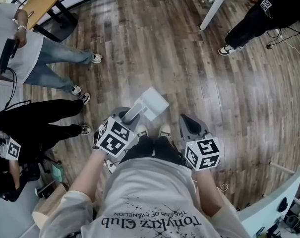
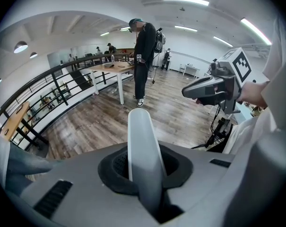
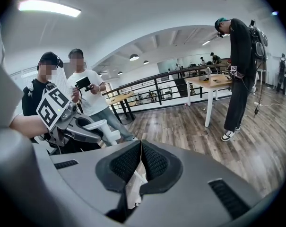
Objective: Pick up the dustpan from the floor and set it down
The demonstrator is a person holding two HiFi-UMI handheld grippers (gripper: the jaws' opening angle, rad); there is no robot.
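Left gripper (image 1: 126, 117) points forward and down, clamped on the dustpan (image 1: 153, 102) handle. Right gripper (image 1: 191, 124) is held alongside, jaws pressed together, empty.

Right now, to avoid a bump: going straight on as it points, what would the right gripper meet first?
Probably the wood floor; nothing stands nearer ahead of the right gripper, though depth is unclear.

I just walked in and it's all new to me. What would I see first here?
A white dustpan hangs over the wooden floor in the middle, its handle clamped in the left gripper. The right gripper beside it is shut and empty, and people stand around the edges.
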